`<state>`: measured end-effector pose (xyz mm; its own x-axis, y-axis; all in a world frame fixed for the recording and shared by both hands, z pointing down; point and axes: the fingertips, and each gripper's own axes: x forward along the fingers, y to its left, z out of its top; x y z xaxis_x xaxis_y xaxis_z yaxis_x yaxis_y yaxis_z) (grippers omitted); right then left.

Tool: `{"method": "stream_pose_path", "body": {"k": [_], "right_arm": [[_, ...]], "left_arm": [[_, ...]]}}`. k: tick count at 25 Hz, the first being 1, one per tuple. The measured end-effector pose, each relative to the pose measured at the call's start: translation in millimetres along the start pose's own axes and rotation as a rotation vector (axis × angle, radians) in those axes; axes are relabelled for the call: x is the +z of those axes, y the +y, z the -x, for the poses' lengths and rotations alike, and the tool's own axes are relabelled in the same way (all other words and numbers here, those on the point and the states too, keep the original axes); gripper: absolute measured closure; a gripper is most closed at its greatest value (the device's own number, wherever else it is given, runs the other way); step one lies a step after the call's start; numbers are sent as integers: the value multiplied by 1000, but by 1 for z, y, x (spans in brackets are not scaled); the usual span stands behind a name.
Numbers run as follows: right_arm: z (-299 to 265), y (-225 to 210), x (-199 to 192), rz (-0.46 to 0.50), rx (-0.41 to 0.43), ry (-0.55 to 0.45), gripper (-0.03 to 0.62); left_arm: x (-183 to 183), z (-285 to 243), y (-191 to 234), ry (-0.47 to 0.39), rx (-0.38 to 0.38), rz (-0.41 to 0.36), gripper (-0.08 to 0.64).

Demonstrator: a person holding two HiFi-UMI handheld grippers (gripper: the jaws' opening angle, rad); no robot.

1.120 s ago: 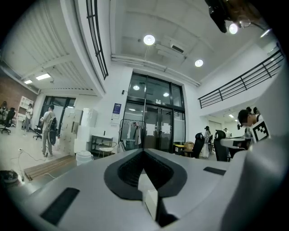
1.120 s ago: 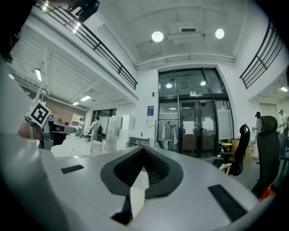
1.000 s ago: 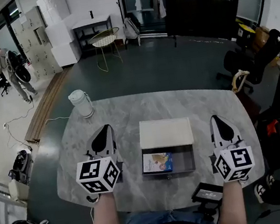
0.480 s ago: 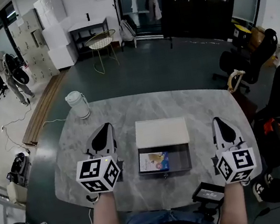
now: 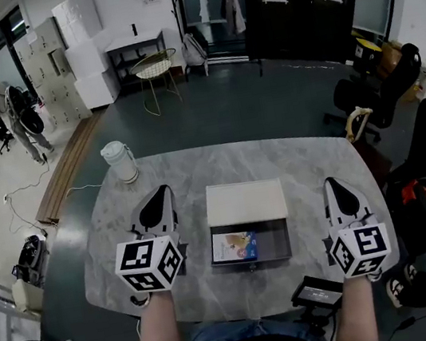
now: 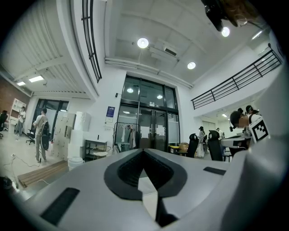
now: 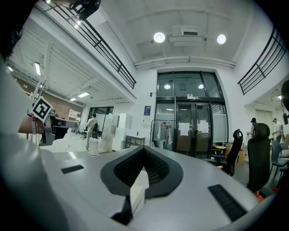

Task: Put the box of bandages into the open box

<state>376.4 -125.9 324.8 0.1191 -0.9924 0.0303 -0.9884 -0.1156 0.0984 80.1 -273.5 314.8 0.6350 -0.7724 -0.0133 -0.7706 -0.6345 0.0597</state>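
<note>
Although the task is judged to be complete, disturbance during withdrawal is to be guarded against. The table [image 5: 196, 168] is crossed by both forearms, so an inward sweep of either could be carried into whatever stands between them. The open box [image 5: 253, 265], placed near the front edge, could be pushed off square or toward that edge. Its lid [image 5: 245, 201], laid back behind it, could be knocked askew. The left gripper [image 5: 158, 193] and right gripper [image 5: 333, 184] are held level on either side, well apart from the box, jaws together on nothing. The box of bandages [image 5: 235, 246] is seated inside, against the left wall, and could be shifted only by a jolt.
</note>
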Motion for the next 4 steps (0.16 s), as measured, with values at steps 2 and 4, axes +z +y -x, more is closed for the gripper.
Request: {"method": "stream_pose_path", "body": {"k": [2,4], "right_arm": [[-1,2,1,3,0,1,568],[-3,3,2,4,-1,2,568]], "left_arm": [[2,0,2,-1,-2,-3,549],[3,0,4,-1,-5,-6,549]]}}
